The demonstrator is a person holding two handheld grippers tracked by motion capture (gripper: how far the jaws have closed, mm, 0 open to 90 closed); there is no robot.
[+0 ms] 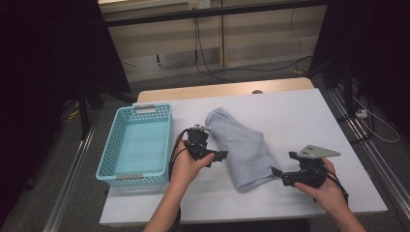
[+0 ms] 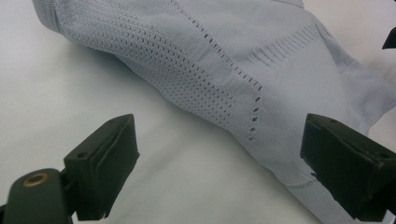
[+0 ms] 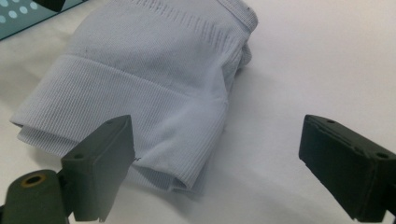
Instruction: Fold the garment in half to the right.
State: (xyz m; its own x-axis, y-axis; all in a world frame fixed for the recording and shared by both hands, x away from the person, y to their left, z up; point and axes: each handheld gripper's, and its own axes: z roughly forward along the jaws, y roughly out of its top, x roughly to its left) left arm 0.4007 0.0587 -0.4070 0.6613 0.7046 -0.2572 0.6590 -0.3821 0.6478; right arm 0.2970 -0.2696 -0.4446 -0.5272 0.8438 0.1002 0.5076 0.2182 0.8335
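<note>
A pale grey-blue knitted garment lies folded on the white table cover, running from the middle toward the front. My left gripper is at its left edge, open, with its jaws pointing at the cloth. In the left gripper view the perforated knit lies just ahead of the open left gripper, whose far jaw stands over the cloth's edge. My right gripper stands open at the garment's near right end. In the right gripper view the folded ribbed hem lies before the open right gripper, with nothing pinched.
A light blue perforated basket stands at the table's left with nothing in it; its corner shows in the right gripper view. Bare white cover extends to the right of and behind the garment. Cables run across the floor beyond the table.
</note>
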